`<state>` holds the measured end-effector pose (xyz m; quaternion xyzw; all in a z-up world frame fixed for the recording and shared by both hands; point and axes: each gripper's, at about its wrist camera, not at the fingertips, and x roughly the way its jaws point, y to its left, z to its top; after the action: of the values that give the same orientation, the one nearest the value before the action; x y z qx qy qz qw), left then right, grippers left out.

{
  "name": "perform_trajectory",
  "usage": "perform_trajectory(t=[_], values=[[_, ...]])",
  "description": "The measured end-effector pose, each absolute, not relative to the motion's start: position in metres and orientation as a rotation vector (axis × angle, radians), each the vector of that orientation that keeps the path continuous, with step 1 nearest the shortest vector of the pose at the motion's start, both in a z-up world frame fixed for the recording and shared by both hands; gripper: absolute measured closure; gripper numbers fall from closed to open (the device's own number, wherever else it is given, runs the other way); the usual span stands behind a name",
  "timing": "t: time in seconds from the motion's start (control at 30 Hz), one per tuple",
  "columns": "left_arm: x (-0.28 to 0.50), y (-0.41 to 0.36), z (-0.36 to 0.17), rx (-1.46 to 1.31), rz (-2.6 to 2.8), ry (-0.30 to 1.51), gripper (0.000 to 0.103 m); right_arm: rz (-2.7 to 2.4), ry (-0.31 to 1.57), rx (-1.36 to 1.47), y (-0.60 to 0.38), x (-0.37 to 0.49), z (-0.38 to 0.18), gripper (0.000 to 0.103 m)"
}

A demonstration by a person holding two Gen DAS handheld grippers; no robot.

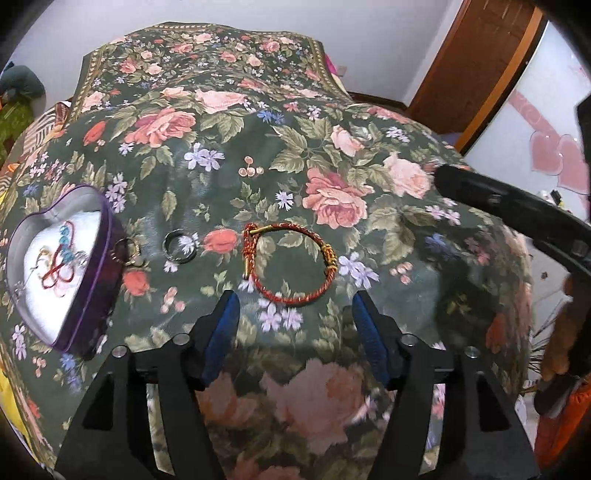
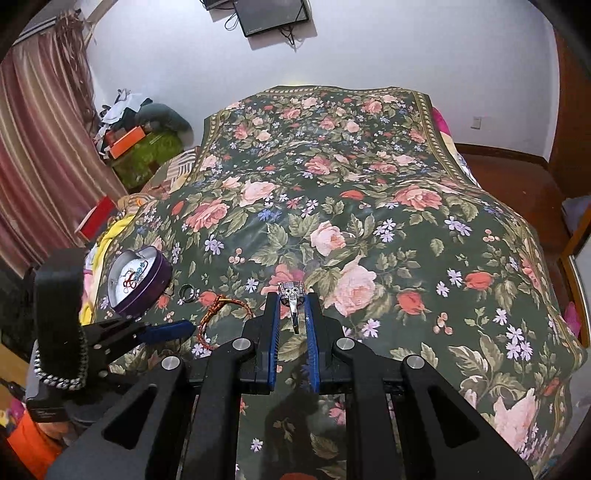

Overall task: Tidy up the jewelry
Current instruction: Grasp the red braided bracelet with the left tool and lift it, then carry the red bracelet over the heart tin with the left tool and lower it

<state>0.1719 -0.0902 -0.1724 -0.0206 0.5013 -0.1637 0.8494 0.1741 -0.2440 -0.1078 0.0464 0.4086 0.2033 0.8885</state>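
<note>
A bed is filling most of both views, and a dark green bedspread [image 2: 369, 206] printed with pink roses and small lilac flowers is lying over it, rumpled into soft folds. White walls are closing the room at the far end, with a dark screen [image 2: 271, 14] hanging high on the far wall and a striped curtain [image 2: 40, 147] hanging at the left. A heap of clothes and boxes [image 2: 136, 125] is sitting in the far left corner, and a brown wooden door frame [image 1: 491, 66] is standing at the right.

The left gripper [image 1: 291, 301] is hovering with its blue-padded jaws standing apart and gripping nothing, just on the near side of a red and gold cord bracelet [image 1: 291, 266] lying flat on the bedspread. To the left of the bracelet a dark ring [image 1: 180, 246] is resting on the cloth, and further left a purple heart-shaped tin [image 1: 59, 269] is sitting open, holding red cord and blue beads on its white lining. A small gold piece [image 1: 131, 251] is lying against the tin's right side.

The right gripper [image 2: 294, 302] is pinching a silver ring with a clear stone [image 2: 292, 295] between its nearly closed jaws, lifted above the bedspread to the right of the bracelet.
</note>
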Motion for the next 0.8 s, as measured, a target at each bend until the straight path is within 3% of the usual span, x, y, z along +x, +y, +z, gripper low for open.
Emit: perform_trajectory(t=[0.13, 0.47, 0.63, 0.73, 0.8], values=[[0.179, -0.099, -0.175, -0.028, -0.327, 1.046, 0.033, 0.431, 0.851, 0.107, -0.246, 0.175, -0.111, 0.091], [0.192, -0.107, -0.180, -0.020, -0.308, 1.025, 0.035, 0.429, 0.865, 0.124, -0.252, 0.173, -0.118, 0.091], [0.191, -0.106, -0.179, 0.009, -0.264, 1.012, 0.061, 0.432, 0.860, 0.115, -0.251, 0.171, -0.117, 0.091], [0.189, -0.105, -0.178, 0.016, -0.246, 1.007, 0.072, 0.434, 0.855, 0.110, -0.248, 0.170, -0.115, 0.091], [0.188, -0.103, -0.178, 0.008, -0.252, 1.007, 0.074, 0.435, 0.854, 0.108, -0.247, 0.170, -0.114, 0.091]])
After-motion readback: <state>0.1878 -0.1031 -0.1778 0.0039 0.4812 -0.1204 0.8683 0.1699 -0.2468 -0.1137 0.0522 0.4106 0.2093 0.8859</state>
